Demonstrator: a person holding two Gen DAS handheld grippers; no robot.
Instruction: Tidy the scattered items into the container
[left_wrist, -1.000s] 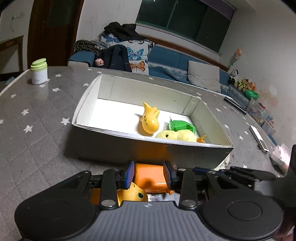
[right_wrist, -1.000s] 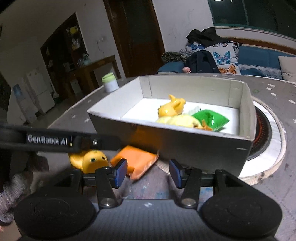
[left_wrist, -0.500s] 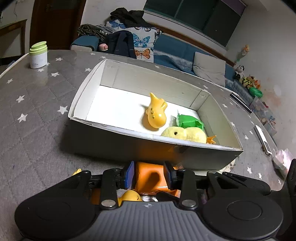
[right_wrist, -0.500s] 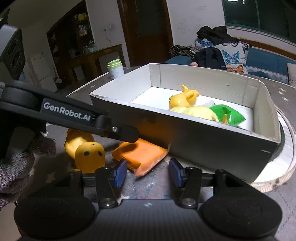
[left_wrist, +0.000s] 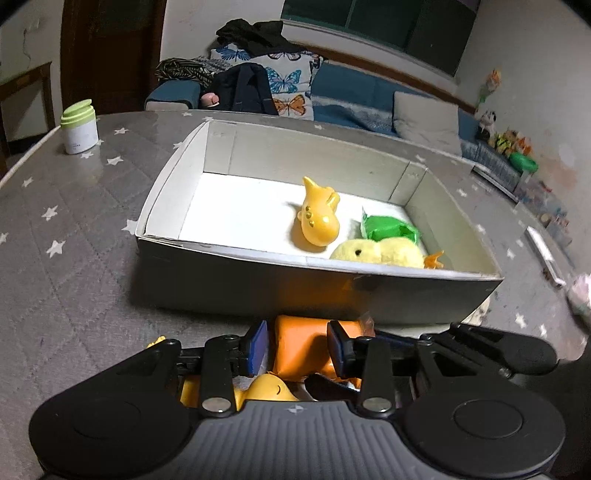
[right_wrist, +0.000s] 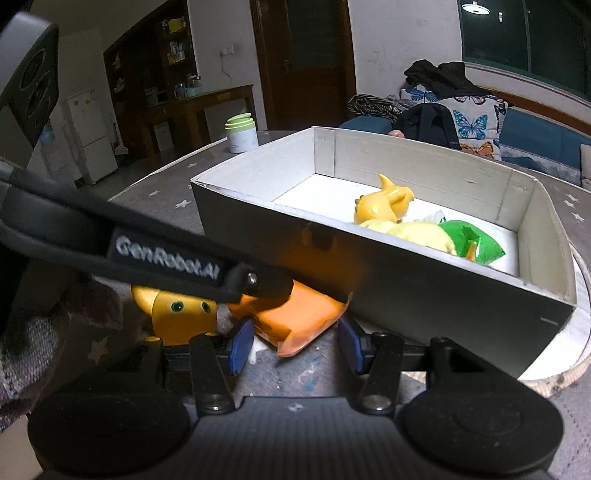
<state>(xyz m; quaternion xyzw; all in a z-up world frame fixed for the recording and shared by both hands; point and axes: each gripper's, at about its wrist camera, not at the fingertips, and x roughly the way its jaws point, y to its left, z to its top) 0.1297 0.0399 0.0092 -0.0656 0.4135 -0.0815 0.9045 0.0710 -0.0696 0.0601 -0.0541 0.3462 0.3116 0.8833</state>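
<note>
An orange packet (left_wrist: 301, 345) lies on the grey star-patterned table before the white box (left_wrist: 229, 254). My left gripper (left_wrist: 297, 349) is open with its blue pads on either side of the packet, above it. My right gripper (right_wrist: 295, 345) is open, its pads flanking the same packet (right_wrist: 295, 319) near its corner. A yellow round toy (right_wrist: 183, 314) stands left of the packet, also in the left wrist view (left_wrist: 267, 389). In the box lie a yellow fish toy (left_wrist: 317, 221), a green packet (left_wrist: 389, 229) and a pale yellow plush duck (left_wrist: 380, 253).
A white jar with a green lid (left_wrist: 78, 127) stands at the table's far left. The box's right end rests on a round mat (right_wrist: 580, 332). A sofa with cushions and clothes (left_wrist: 280, 85) lies behind the table. The left gripper's arm (right_wrist: 155, 254) crosses the right wrist view.
Both grippers have risen and moved closer to the orange packet. The box interior shows more from above. Both stay open.
</note>
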